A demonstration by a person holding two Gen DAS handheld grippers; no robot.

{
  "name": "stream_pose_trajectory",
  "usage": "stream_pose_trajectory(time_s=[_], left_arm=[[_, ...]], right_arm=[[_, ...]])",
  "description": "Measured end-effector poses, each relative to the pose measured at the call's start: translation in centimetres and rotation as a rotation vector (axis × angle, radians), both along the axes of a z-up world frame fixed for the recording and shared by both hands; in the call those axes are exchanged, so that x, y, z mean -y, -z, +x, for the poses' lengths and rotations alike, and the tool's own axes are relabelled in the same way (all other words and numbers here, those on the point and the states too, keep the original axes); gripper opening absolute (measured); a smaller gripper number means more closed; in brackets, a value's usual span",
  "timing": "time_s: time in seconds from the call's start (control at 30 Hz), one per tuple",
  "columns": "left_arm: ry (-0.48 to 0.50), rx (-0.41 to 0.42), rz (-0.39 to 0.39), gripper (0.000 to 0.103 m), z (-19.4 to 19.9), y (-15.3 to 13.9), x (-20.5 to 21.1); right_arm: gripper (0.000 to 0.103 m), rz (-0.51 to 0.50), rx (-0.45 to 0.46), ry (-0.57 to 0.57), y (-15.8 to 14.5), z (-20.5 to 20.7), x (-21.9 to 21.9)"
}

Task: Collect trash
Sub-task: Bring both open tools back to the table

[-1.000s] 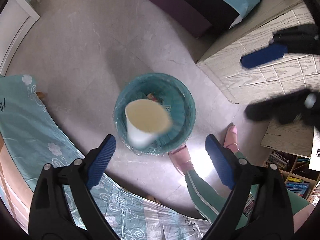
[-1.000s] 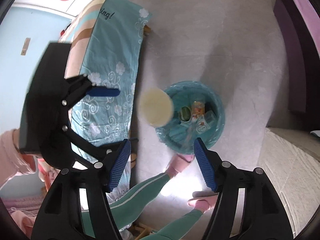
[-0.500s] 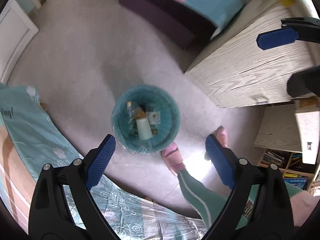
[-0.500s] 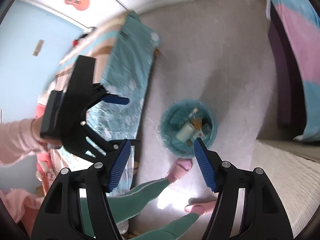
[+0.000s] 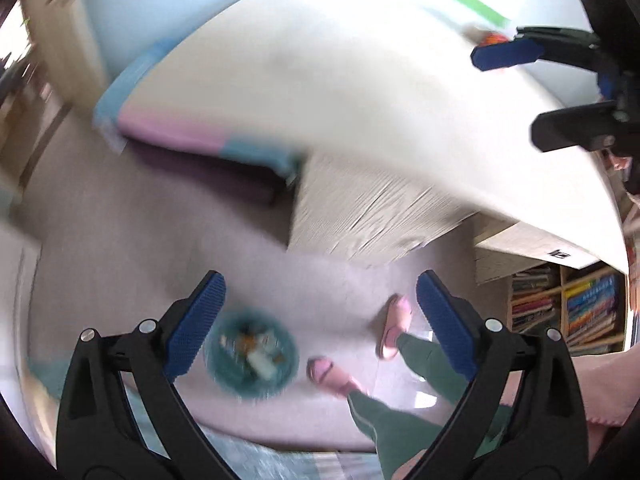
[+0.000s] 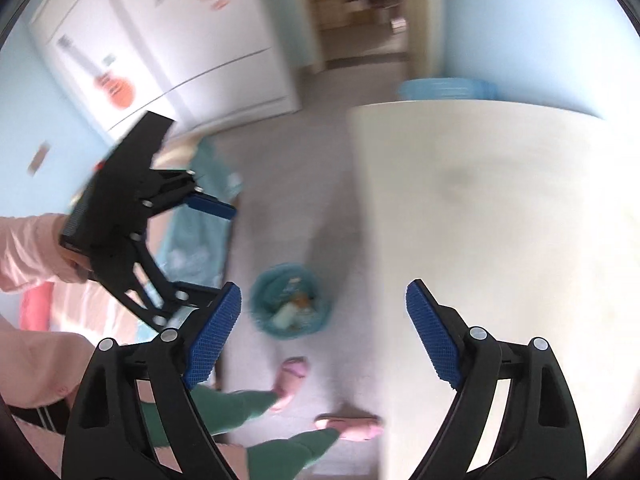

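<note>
A: Where's the trash?

B: In one teal bin (image 5: 251,354) on the floor (image 5: 140,240), far below both tools. In the left wrist view it sits just inside the left tool (image 5: 318,320)'s left finger; in the right wrist view the bin (image 6: 290,300) lies between the right tool (image 6: 323,330)'s fingers, nearer the left one. A pale cup (image 6: 283,315) and several blurred scraps lie inside; I can't count them.

A: And the tools?

B: Two, both spread wide with nothing between the blue pads. Each also shows in the other's view: the right tool (image 5: 532,92) at upper right, the left tool (image 6: 208,248) at the left.

A: What else?

B: Two pink slippers (image 5: 394,320) on green-trousered legs (image 5: 400,420), right of the bin under the left tool. One white table (image 6: 500,220) fills the space ahead of the right tool. One bed (image 5: 192,136) with pink and blue covers lies beyond the left tool, one bookshelf (image 5: 568,304) to its right. All motion-blurred.
</note>
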State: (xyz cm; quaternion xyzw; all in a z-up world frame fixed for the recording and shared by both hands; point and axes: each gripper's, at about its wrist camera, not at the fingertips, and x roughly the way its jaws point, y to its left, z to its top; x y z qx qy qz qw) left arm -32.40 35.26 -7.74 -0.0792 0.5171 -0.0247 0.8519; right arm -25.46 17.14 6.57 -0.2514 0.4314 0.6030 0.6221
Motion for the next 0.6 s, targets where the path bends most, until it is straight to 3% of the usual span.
stream_pose_trajectory(time_s=[0.23, 0.47, 0.6], left_arm=[[0.206, 0.088, 0.050, 0.095, 12.7, -4.9, 8.3], [0.360, 0.169, 0.107, 0.095, 24.6, -8.1, 16.8], [0.440, 0.199, 0.142, 0.095, 30.4, -9.6, 21.2]], right_arm=[[0.085, -0.007, 0.052, 0.298, -1.8, 11.0, 15.1], [0.085, -0.016, 0.097, 0.473, -2.5, 18.7, 26.9], [0.085, -0.023, 0.107, 0.517, -2.5, 21.8, 30.3]])
